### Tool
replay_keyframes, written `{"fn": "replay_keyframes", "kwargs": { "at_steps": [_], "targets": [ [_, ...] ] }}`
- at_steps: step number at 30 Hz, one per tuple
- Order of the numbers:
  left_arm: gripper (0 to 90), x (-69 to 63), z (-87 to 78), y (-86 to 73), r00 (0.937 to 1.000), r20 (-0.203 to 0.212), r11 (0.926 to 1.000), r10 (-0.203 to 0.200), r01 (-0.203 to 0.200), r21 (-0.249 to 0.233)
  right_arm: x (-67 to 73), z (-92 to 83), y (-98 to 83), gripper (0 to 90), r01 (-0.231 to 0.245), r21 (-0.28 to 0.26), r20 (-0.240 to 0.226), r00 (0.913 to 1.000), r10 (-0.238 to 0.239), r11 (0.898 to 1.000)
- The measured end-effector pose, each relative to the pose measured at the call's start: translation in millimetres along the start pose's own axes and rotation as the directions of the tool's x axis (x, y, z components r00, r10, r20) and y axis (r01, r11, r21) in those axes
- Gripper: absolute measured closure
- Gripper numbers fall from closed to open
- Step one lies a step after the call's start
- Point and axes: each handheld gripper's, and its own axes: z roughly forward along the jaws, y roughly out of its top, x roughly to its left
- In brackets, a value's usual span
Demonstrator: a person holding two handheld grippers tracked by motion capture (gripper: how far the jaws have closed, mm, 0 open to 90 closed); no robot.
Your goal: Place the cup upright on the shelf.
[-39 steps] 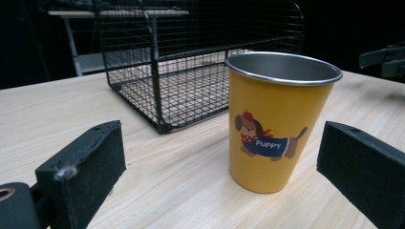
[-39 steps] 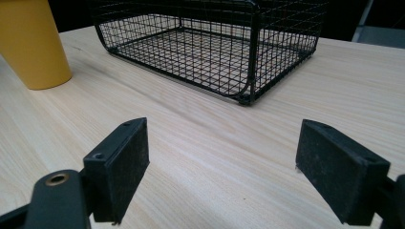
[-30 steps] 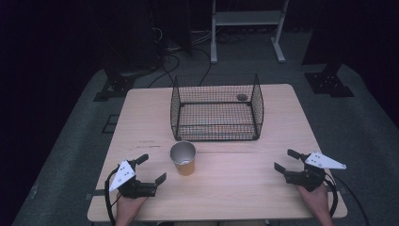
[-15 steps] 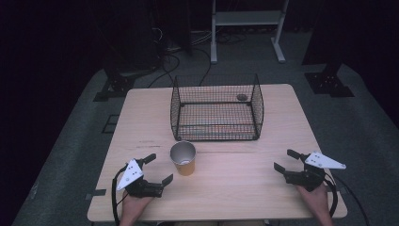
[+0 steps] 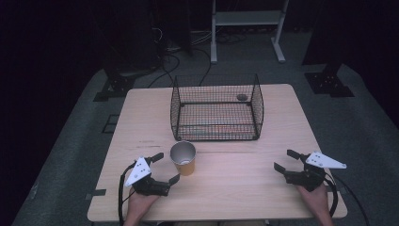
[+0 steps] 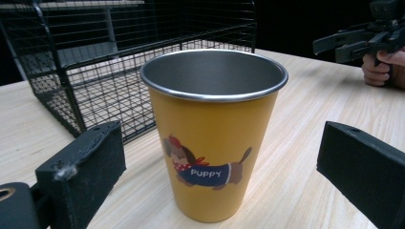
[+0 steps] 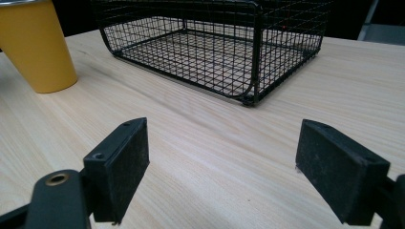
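The high view is dim and soft, with the table (image 5: 244,179) lit evenly from above while the floor and room around it sink into near black. Both gripper views are brighter and sharp at mid-distance, but their near jaws blur slightly at the bottom edge.

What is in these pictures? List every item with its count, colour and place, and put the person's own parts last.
Table: one, light wood, centre of the high view.
Wire basket: one, black, on the table's far half.
Cup: one, yellow with a steel rim and a puppy picture, upright near the basket's front left corner.
Small dark object: one, at the basket's far right; too small to identify.
Metal stand: one, grey, on the floor beyond the table.
Left gripper: one, black, open, beside the cup.
Right gripper: one, black, open, near the table's right front.
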Motion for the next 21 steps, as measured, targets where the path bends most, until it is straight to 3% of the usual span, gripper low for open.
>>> {"fn": "replay_keyframes", "kwargs": {
  "at_steps": [12, 21],
  "targets": [
    [1.7, -4.4, 18.0, 5.3, 0.9994, 0.027, 0.9993, 0.019, -0.02, 0.032, 0.6, 0.2, 0.2, 17.2, 0.005, -0.004, -0.013, 0.9999, -0.005, 1.0],
    [1.7, -1.8, 29.9, 9.9, 1.0, 0.002, 0.9992, 0.007, -0.007, 0.04, 1.2, 0.6, 0.2, 17.2, 0.01, -0.003, -0.02, 0.9998, -0.01, 1.0]
  ]
}}
